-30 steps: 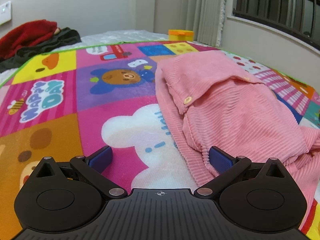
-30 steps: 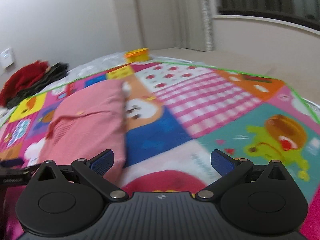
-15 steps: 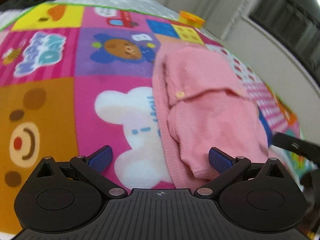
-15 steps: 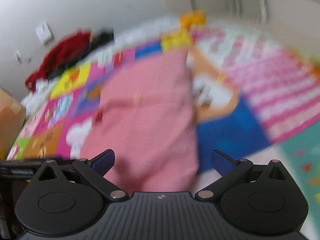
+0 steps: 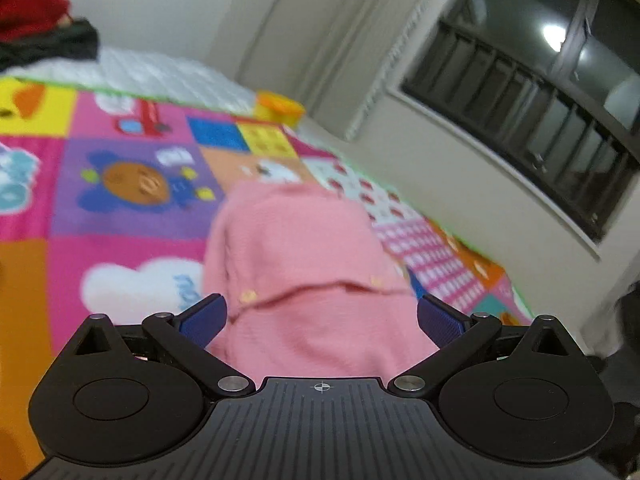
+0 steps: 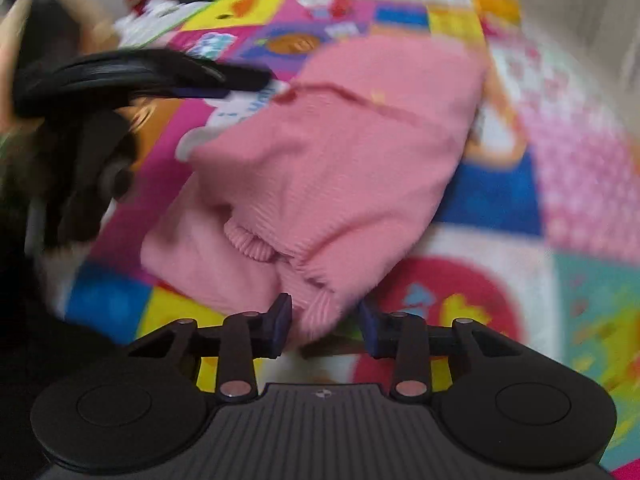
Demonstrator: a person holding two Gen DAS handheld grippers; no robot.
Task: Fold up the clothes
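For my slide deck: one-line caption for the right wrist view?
Right gripper closing around the ribbed hem of a pink knit cardigan on a colourful play mat.

You won't find any text you can read here. The play mat (image 5: 132, 248) carries blue lettering on its white cloud panel (image 5: 140, 284), left of the pink garment, and pale lettering at the far-left edge, but blur leaves both illegible to you.

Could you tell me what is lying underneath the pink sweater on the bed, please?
The pink sweater lies on a colourful patchwork cartoon blanket, whose squares show all around it. The squares beneath the sweater are covered, so whether anything else lies under it cannot be seen.
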